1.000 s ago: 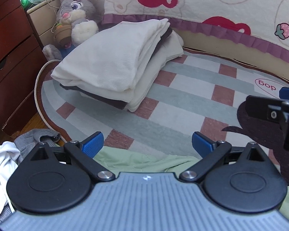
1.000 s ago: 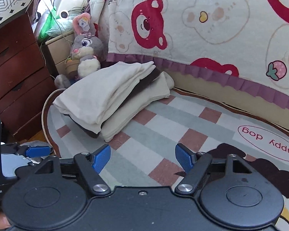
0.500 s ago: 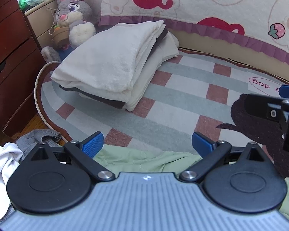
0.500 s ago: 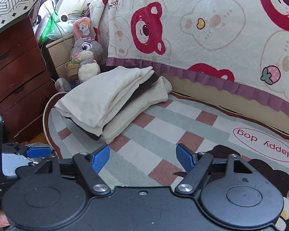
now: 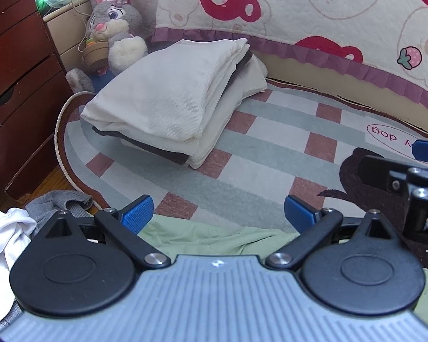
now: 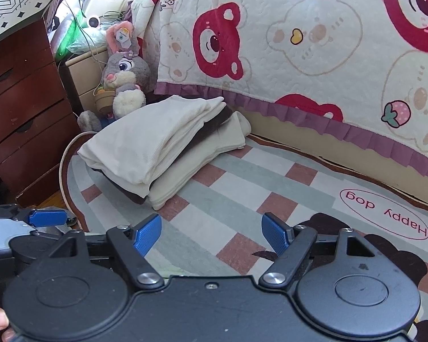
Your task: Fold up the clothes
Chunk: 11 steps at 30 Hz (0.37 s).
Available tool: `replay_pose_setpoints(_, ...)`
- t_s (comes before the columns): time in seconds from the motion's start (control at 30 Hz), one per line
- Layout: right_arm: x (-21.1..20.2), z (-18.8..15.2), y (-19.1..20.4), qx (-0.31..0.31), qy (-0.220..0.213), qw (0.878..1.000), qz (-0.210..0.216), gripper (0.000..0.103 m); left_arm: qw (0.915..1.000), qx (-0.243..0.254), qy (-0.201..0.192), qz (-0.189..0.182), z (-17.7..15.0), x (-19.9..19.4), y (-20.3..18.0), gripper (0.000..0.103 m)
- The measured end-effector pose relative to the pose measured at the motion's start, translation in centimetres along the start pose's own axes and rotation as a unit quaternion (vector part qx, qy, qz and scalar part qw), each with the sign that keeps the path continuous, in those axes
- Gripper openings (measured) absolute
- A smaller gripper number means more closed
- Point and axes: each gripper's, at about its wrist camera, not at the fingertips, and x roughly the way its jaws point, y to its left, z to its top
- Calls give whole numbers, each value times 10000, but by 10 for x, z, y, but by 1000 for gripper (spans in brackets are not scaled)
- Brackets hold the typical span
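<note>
A pale green garment [image 5: 214, 235] lies crumpled on the rug just below my left gripper [image 5: 218, 213], whose blue pads stand wide apart with nothing between them. My right gripper [image 6: 211, 235] is also open and empty, hovering over the checked rug. A stack of folded clothes [image 5: 171, 105] [image 6: 159, 148], cream layers with a dark brown one between, rests at the rug's far left. A heap of unfolded white and grey clothes [image 5: 11, 228] lies at the left on the wooden floor. In the left wrist view the right gripper [image 5: 419, 165] shows at the right edge.
A checked rug [image 5: 265, 154] [image 6: 231, 193] covers the floor. Behind it hangs a bear-print bedspread [image 6: 314, 42] over the bed side. A plush rabbit [image 5: 111, 34] sits by a beige cabinet. A dark wooden dresser [image 5: 11, 85] stands at the left.
Both views have tilted up slightly, so the bedspread fills more of the picture. Both grippers stay open and empty, and the clothes have not moved.
</note>
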Motion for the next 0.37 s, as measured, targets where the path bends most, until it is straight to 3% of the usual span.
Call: replay_pose_setpoints(0.37,-3,-3,-3,109,3,9999,-59,81,10000,9,18,-56,-3,-1,-1,100)
